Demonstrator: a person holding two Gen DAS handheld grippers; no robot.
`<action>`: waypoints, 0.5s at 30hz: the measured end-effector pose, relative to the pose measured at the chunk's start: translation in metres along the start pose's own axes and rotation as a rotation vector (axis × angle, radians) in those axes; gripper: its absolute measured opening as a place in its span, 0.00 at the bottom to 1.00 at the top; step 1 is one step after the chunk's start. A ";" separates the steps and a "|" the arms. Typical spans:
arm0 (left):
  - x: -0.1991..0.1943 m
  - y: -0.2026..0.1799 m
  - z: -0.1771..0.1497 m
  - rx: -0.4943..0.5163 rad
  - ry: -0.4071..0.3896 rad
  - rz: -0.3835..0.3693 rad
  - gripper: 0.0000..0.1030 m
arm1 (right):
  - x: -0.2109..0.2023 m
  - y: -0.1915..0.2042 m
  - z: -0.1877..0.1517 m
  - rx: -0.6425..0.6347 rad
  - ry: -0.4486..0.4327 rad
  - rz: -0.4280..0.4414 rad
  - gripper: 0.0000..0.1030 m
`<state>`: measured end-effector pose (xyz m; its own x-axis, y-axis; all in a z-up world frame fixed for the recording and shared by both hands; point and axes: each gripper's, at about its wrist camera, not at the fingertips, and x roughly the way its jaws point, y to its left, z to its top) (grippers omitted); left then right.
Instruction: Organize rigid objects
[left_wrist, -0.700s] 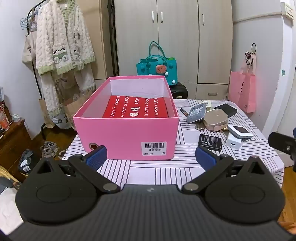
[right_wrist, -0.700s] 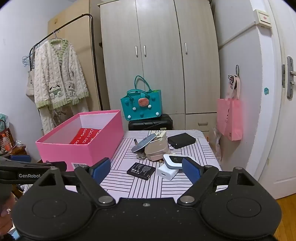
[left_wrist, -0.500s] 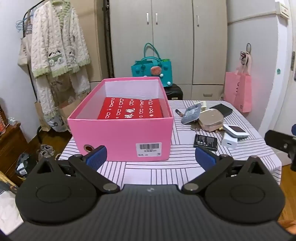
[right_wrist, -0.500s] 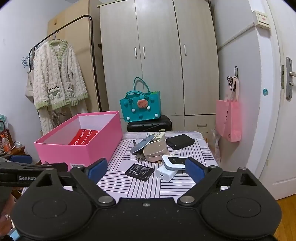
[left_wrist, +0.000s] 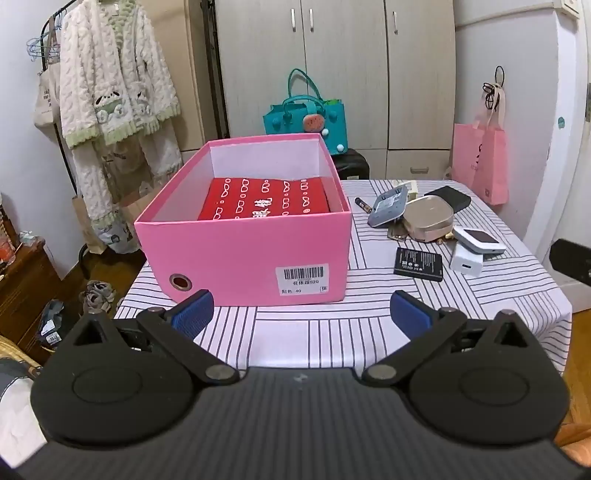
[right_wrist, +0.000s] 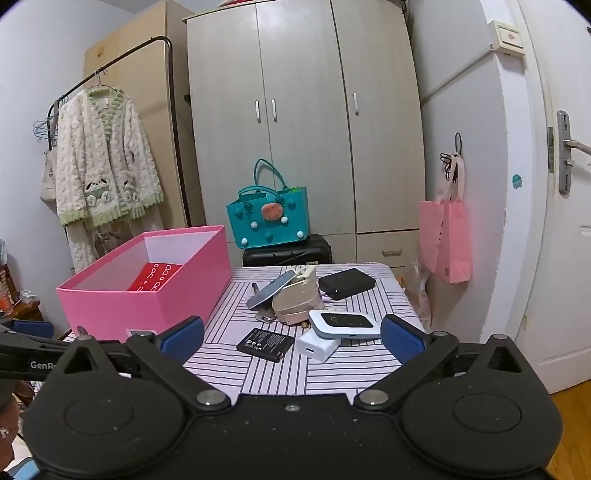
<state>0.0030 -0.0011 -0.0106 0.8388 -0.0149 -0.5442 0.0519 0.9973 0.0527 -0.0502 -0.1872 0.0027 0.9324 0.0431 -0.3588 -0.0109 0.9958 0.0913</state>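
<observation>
Left gripper (left_wrist: 301, 308): wide open, empty; box (left_wrist: 243, 258) just ahead.
Right gripper (right_wrist: 291, 336): wide open (empty); battery (right_wrist: 265, 344) between its fingers, beyond them.

On the table (left_wrist: 369, 325) we see the open box (left_wrist: 243, 258) at the left with a flat packet (left_wrist: 264, 199) inside it. To its right lies a cluster: a battery (left_wrist: 418, 264) nearest us, a charger (left_wrist: 466, 263) beside it under a small router (left_wrist: 479, 240), and a rounded case (left_wrist: 428, 218) behind them.

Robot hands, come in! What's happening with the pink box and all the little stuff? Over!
Left gripper and right gripper open, empty. Pink box holds one red box. Battery, white charger loose on table. Nothing blocking.
</observation>
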 end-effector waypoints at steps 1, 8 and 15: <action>0.001 0.001 0.000 -0.003 0.000 -0.003 1.00 | 0.000 0.000 0.000 -0.001 0.001 -0.001 1.00; 0.001 0.002 -0.001 0.004 -0.006 -0.010 1.00 | 0.003 -0.002 -0.001 0.028 0.009 0.012 1.00; 0.002 0.000 -0.001 0.005 -0.002 -0.012 1.00 | 0.003 0.000 -0.004 0.013 0.013 0.019 1.00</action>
<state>0.0045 -0.0016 -0.0124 0.8394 -0.0271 -0.5429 0.0646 0.9967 0.0501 -0.0488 -0.1869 -0.0017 0.9274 0.0636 -0.3686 -0.0242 0.9936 0.1105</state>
